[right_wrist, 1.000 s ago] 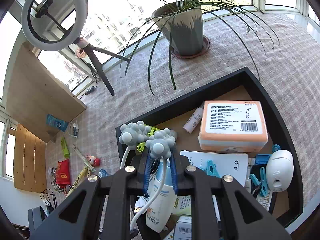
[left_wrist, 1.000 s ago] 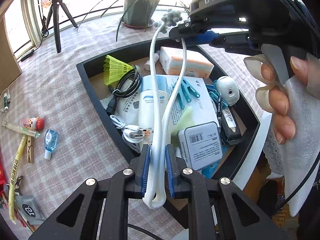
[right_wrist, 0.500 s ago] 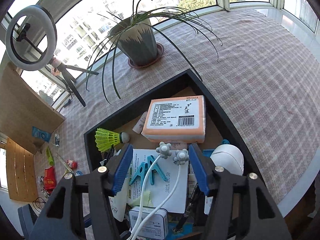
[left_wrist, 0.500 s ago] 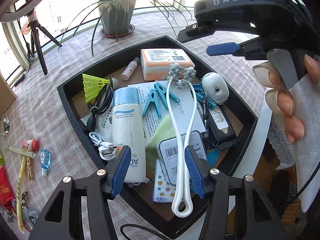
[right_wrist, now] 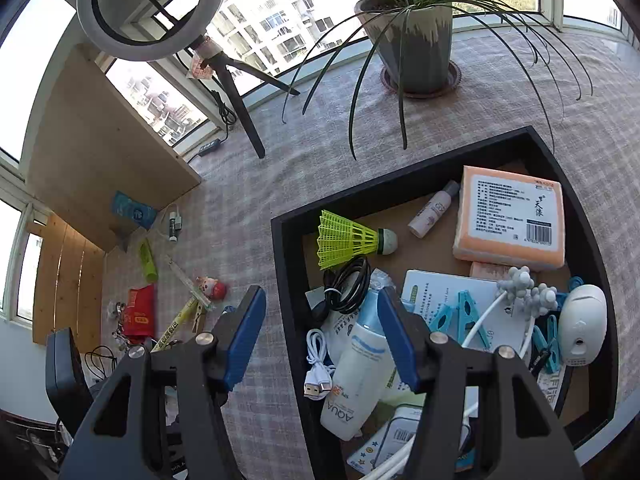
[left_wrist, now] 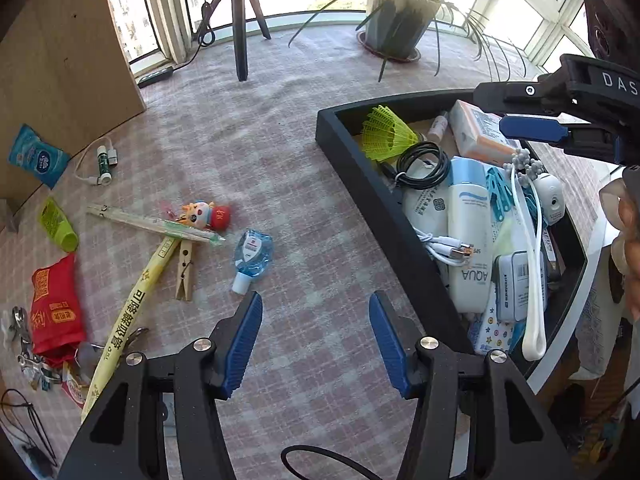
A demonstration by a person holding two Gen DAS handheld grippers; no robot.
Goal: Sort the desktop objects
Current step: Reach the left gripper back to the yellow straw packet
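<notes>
A black tray [left_wrist: 360, 184] [right_wrist: 288, 280] holds several sorted things. The white U-shaped massager [left_wrist: 530, 248] [right_wrist: 520, 292] lies in it on top of the rest. My left gripper [left_wrist: 316, 316] is open and empty over the checked tablecloth, left of the tray. Ahead of it lie a small blue sanitizer bottle [left_wrist: 252, 256], a wooden clothespin [left_wrist: 185, 270], a red-and-blue toy figure [left_wrist: 206, 214] and a long yellow packet [left_wrist: 132, 316]. My right gripper [right_wrist: 322, 312] is open and empty, straddling the tray's left wall. It shows in the left wrist view at top right [left_wrist: 560, 128].
A potted plant [right_wrist: 412, 44] and a ring-light tripod [right_wrist: 236, 92] stand at the back. A wooden board [left_wrist: 60, 52] leans at the left, with a blue packet [left_wrist: 36, 156], a green tube [left_wrist: 58, 224] and a red packet [left_wrist: 56, 304] near it. The table edge runs right of the tray.
Both grippers opened and let go of the white massager, which now lies in the tray. Both then swung left, the left one out over the tablecloth clutter.
</notes>
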